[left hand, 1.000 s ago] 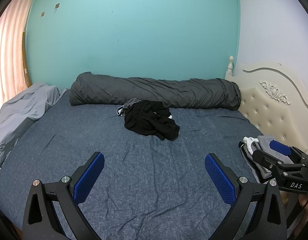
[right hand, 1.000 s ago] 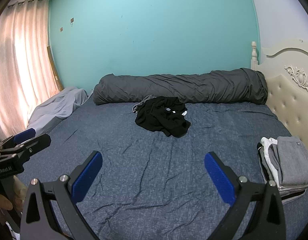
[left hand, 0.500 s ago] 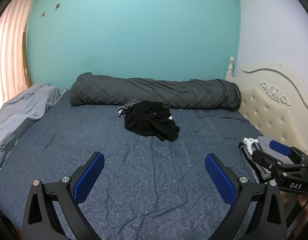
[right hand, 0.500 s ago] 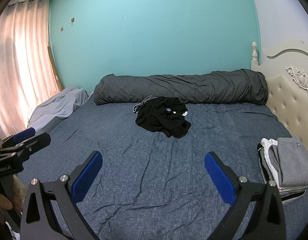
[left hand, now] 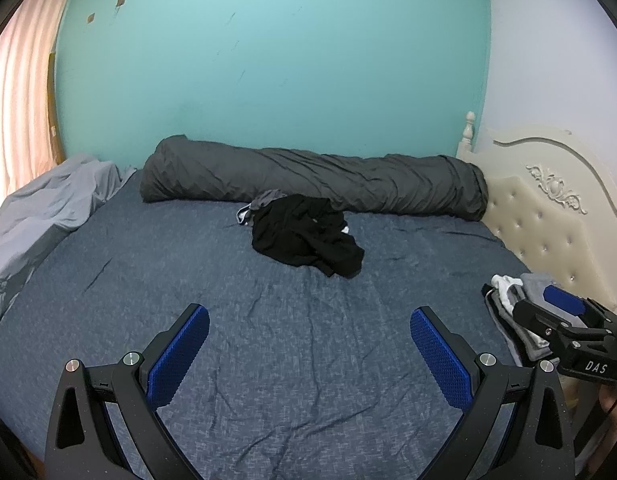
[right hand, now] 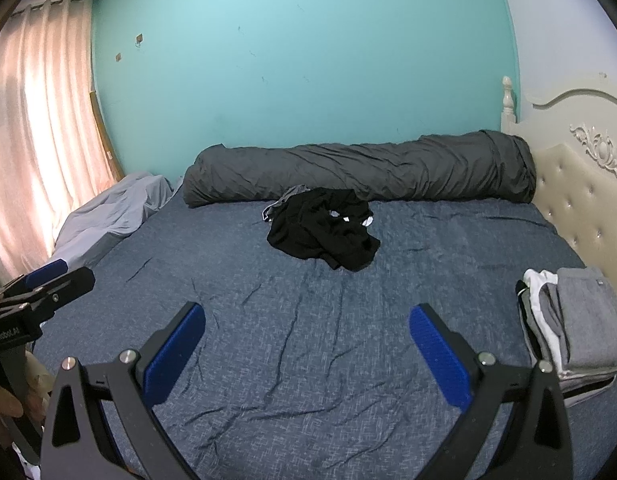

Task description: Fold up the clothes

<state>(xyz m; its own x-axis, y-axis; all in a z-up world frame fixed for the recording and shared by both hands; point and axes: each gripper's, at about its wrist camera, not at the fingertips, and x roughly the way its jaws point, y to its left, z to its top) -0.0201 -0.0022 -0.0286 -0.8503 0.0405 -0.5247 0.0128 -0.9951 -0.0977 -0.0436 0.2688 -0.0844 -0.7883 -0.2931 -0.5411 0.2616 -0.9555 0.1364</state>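
Observation:
A crumpled pile of black clothes (left hand: 304, 236) lies mid-bed, also in the right wrist view (right hand: 324, 234), with a grey garment (left hand: 264, 200) under its far edge. A stack of folded grey and white clothes (right hand: 568, 320) sits at the bed's right side by the headboard, also in the left wrist view (left hand: 508, 300). My left gripper (left hand: 308, 344) is open and empty above the near part of the bed. My right gripper (right hand: 308, 344) is open and empty too, to the right of the left one, and shows in the left wrist view (left hand: 564, 312).
A dark blue sheet covers the bed (left hand: 188, 280). A long rolled grey duvet (left hand: 308, 176) lies along the teal wall. A light grey blanket (left hand: 48, 208) is bunched at the left. A cream padded headboard (left hand: 548, 216) is at the right, a pink curtain (right hand: 36, 140) at the left.
Both views have shifted very slightly. The clothes and both grippers' jaws stand as before.

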